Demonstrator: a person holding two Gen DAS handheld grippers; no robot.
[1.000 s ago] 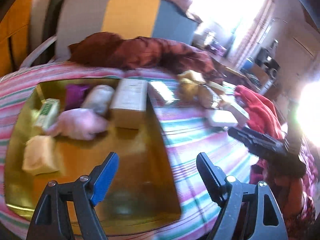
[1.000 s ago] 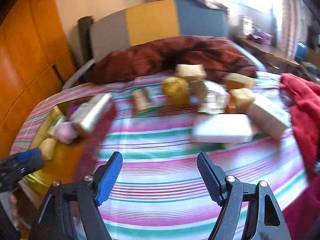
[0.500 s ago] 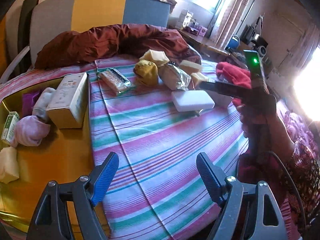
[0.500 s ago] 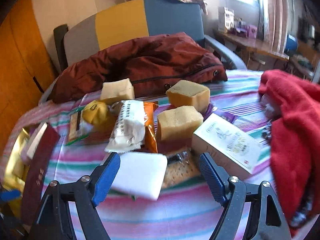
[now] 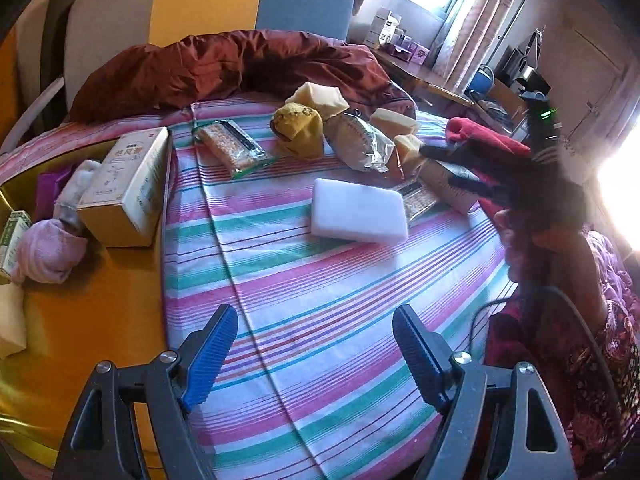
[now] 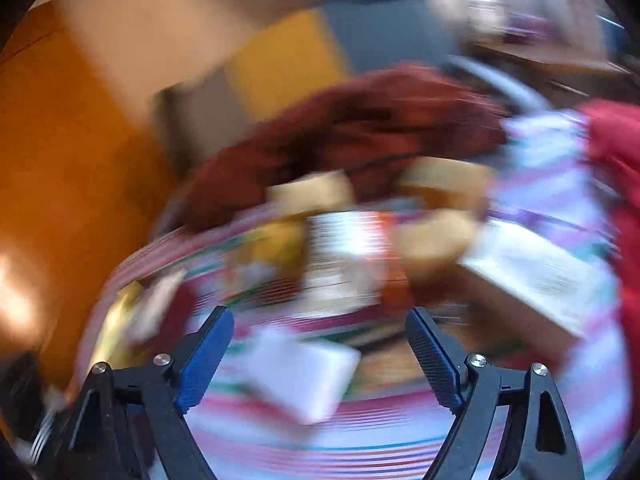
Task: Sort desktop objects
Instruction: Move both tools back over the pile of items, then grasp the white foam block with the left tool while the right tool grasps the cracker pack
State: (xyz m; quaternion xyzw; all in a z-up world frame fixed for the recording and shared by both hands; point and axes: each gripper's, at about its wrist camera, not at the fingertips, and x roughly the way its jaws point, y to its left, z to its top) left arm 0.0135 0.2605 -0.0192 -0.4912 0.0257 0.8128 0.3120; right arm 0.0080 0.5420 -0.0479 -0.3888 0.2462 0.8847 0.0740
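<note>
Three yellow sponges (image 5: 322, 98), perhaps four, one white block (image 5: 358, 212).

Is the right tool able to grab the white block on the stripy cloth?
Probably yes. The right tool sits just above the white block, jaws opening with nothing gripped. The block lies flat on the striped cloth, its top bare. A cracker packet touches one edge, which may crowd one finger.

The left tool (image 5: 314, 354) had black arms with round silver screws and blue bumpy pads (image 5: 208, 356) on its fingers. The right tool (image 6: 320, 354) looked just the same. Seen from the left, its black body showed a little green light, and the person's sleeve (image 5: 612, 344) had dark red flowers.
</note>
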